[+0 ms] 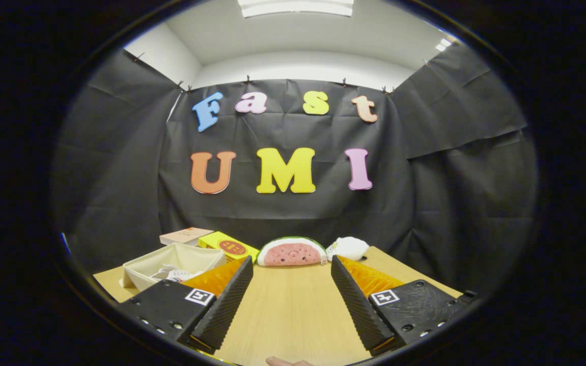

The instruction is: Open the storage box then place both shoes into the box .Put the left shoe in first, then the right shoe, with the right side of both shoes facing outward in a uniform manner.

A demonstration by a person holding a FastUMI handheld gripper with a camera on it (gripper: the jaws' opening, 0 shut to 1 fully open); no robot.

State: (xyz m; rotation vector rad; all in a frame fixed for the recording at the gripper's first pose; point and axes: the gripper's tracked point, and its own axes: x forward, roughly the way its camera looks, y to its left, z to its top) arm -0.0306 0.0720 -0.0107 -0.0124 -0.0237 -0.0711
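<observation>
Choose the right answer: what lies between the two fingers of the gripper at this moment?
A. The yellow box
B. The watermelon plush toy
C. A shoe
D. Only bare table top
D: the gripper is open, with only bare wooden table between its fingers; the watermelon plush toy lies beyond the fingertips, and the yellow box is beyond the left finger.

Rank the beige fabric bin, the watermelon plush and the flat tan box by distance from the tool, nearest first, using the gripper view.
The tool is open over bare table.
1. Beige fabric bin: beside the left finger.
2. Watermelon plush: just beyond the fingertips, centred.
3. Flat tan box: behind the bin, by the cloth wall.
</observation>
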